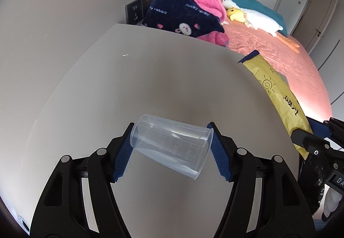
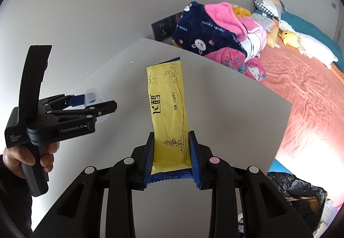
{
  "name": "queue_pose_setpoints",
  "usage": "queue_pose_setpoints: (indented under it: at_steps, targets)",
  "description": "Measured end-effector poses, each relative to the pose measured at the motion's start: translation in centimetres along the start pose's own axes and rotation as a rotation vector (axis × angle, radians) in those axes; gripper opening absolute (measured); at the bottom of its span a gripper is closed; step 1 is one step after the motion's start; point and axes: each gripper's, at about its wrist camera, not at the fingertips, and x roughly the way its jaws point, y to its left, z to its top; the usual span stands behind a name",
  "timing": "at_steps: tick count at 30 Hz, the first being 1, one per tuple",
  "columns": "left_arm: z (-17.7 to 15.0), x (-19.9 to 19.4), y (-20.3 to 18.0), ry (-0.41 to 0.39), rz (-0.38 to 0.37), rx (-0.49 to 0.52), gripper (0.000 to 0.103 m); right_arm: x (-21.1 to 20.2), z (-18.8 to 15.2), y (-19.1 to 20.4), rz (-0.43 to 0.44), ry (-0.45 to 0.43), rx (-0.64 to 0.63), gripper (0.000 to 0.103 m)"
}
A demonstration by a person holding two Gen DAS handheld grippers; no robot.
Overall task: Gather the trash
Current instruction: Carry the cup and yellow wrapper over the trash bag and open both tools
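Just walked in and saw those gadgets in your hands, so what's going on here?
A person is collecting trash from a white table beside a bed, one tool in each hand. The left tool is shut on a clear measuring cup lying sideways between its pads. The right tool grips a yellow wrapper by its lower end, held upright. A black trash bag sits at the lower right.

Sideways clear measuring cup (image 1: 172, 145), upright yellow packet (image 2: 168, 113)
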Motion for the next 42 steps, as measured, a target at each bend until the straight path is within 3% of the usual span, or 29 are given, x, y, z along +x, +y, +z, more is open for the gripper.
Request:
queue_pose_setpoints:
  at_steps: [23,42]
  targets:
    - [-1.6,-3.9,-7.8,-0.011,-0.068,0.03,0.065,-8.1,-2.6,-2.4,0.015,-0.09,0.004,0.032]
    - [-1.9,-4.5,-15.0,-0.02,-0.149,0.112,0.065,-12.5,-5.9,-7.4,-0.044,-0.135,0.094,0.032]
